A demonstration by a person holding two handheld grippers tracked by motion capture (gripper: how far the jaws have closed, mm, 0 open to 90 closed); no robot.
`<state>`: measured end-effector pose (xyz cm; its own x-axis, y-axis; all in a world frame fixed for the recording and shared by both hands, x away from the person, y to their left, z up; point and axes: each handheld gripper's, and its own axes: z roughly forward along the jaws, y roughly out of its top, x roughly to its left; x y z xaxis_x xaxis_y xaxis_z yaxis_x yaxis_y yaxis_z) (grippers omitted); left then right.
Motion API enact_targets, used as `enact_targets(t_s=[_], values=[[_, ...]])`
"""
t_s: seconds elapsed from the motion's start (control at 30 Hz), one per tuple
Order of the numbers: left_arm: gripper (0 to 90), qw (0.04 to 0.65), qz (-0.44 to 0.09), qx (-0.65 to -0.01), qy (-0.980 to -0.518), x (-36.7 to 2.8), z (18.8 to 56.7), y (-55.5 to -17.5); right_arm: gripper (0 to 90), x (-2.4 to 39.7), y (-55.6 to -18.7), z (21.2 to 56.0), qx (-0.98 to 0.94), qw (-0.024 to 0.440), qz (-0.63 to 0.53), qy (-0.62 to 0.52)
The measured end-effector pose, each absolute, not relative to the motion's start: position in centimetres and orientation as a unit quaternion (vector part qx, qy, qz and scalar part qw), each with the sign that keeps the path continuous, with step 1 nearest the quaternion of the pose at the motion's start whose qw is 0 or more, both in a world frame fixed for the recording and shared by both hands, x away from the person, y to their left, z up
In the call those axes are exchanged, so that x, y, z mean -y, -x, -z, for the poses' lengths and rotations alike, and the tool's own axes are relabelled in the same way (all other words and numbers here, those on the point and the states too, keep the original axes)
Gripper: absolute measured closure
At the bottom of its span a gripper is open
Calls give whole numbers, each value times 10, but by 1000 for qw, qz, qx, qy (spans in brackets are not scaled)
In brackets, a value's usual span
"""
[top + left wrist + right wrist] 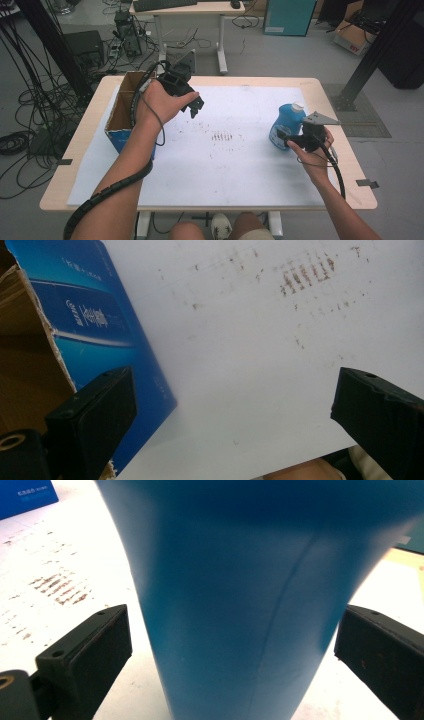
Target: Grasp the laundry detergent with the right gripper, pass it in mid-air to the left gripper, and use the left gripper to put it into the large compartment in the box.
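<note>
**Inspector:** State of the right gripper (292, 139)?

**Assistant:** Jaws apart, one on each side of the blue bottle (286, 125), with a visible gap at both pads in the right gripper view. Nothing is clamped. The bottle stands upright on the white sheet (240, 170), white cap up, directly between the jaws and very close to the camera.

**Inspector:** The step in hand, as you judge it?

**Assistant:** Likely a grasp of the bottle. The body flares upward, so the jaws should close squarely and evenly across the narrow section now between them, to avoid tipping it.

**Inspector:** The left gripper (192, 102)?

**Assistant:** Held above the sheet, jaws wide apart, with bare stained sheet between them. The cardboard box (122, 112) sits just outside its left jaw.

**Inspector:** Contents?

**Assistant:** The box is open-topped with a divider; both compartments appear empty, though the interior is partly shadowed. The bottle's fill cannot be judged; it is opaque.
</note>
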<state>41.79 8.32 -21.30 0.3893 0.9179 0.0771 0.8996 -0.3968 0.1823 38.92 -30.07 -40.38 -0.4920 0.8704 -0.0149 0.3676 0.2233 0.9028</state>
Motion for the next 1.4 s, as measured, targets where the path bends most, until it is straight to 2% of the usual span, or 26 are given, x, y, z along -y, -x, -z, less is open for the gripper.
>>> enact_targets(t_s=[0.9,1.3,1.4], values=[[49,59,-86,-542,-834,-82,212,-416,30,300,-389,405,-732,274,-463,-418],[49,64,-89,-542,-833,-82,209,-415,59,300,-390,406,-734,275,-459,-417],[49,65,-89,-541,-834,-82,209,-414,92,300,-390,405,-734,276,-460,-417]])
